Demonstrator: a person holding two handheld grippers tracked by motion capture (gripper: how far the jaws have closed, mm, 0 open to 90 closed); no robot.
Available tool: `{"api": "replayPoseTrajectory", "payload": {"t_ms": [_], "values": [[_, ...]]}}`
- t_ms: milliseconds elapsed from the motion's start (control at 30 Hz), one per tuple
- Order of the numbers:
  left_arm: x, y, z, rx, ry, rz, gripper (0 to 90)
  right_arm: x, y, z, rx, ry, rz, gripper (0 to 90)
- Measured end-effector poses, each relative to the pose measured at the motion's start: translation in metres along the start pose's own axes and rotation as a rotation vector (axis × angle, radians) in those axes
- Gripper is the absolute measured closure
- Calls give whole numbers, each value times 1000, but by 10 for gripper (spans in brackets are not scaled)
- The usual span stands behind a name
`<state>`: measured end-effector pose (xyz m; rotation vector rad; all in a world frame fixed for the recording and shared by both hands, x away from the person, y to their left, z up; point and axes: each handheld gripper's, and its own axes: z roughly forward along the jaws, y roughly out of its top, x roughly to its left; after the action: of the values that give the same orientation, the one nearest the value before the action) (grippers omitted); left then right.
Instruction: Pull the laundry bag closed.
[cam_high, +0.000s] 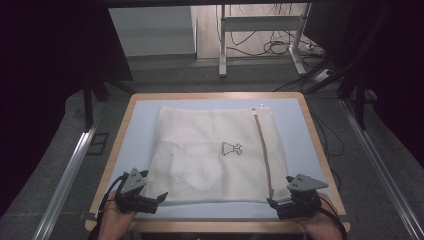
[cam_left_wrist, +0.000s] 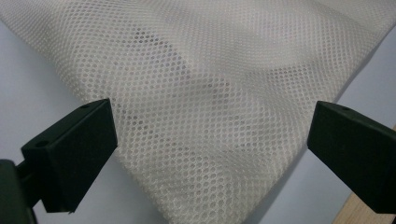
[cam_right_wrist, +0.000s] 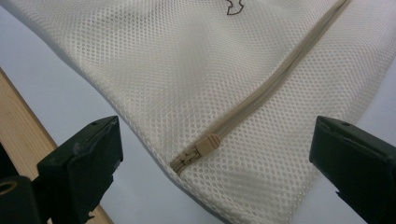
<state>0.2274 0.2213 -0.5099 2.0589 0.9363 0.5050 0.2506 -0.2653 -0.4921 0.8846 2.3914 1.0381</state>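
A cream mesh laundry bag (cam_high: 215, 155) lies flat on the pale blue table top (cam_high: 140, 120), with a small dark logo (cam_high: 231, 148) at its middle and a tan zipper (cam_high: 263, 150) down its right side. My left gripper (cam_high: 159, 199) is open at the bag's near left corner (cam_left_wrist: 201, 154), jaws spread wide either side of the mesh. My right gripper (cam_high: 276, 202) is open at the near right corner, where the zipper pull (cam_right_wrist: 208, 145) lies between its jaws. Something pale shows faintly inside the bag.
The table's wooden rim (cam_high: 220, 225) runs close under both grippers. Metal rails (cam_high: 70, 170) flank the table on the floor. A desk frame (cam_high: 260, 30) and loose cables (cam_high: 270, 47) stand beyond the far edge.
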Motion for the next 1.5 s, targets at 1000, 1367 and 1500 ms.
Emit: {"api": "replayPoseTrajectory", "payload": {"t_ms": [1000,1367,1500], "values": [[-1,0,4,21,-1,9,16,-11,9,16,116,44,-61,594],[-2,0,5,30,0,19,16,-14,10,29,151,140,-52,647],[-2,0,5,32,0,21,16,-10,12,27,167,137,-94,702]]}}
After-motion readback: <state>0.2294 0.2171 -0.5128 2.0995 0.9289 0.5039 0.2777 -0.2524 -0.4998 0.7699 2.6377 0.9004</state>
